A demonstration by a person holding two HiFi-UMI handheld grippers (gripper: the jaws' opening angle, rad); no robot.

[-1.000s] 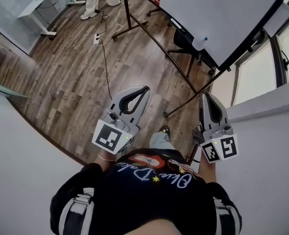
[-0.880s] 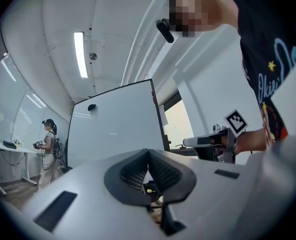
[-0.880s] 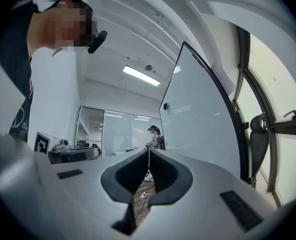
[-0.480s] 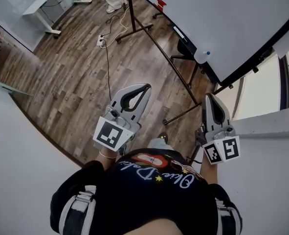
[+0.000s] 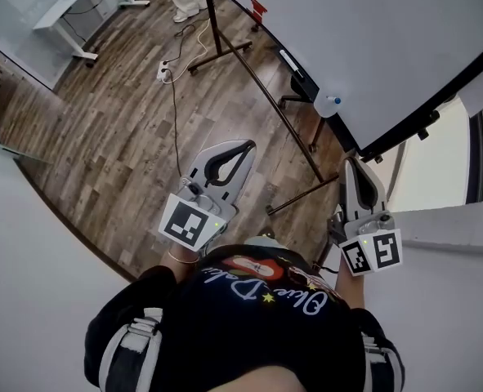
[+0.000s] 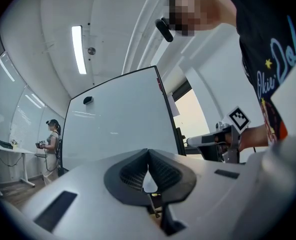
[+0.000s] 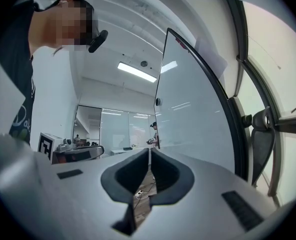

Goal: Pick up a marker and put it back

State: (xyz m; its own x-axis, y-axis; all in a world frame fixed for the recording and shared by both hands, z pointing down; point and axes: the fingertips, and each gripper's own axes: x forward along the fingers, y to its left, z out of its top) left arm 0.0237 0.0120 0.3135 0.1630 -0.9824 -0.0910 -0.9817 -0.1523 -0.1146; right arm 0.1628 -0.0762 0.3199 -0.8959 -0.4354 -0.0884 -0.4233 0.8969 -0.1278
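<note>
Whiteboard (image 5: 372, 31) sits lower and bigger in the head view than it did a second back, so it's closer now. The foot bar (image 5: 302, 194) of its stand lies just ahead of both grippers. The left tongs (image 5: 243, 147) and right tongs (image 5: 350, 166) are in the same pose as before, level, out in front of the black shirt (image 5: 249, 325), well apart from each other. Both pairs are pressed together at the tips with nothing pinched in them.

What looks like the marker (image 5: 288, 60) is a slim white thing lying on the board's ledge (image 5: 306, 80), too small to be sure, well away from either pair. A red item (image 5: 260, 8) and a pale bottle-like thing (image 5: 327, 104) sit along that same ledge. On the wood floor (image 5: 118, 129) there's a power strip (image 5: 165, 69) with its cable trailing.
</note>
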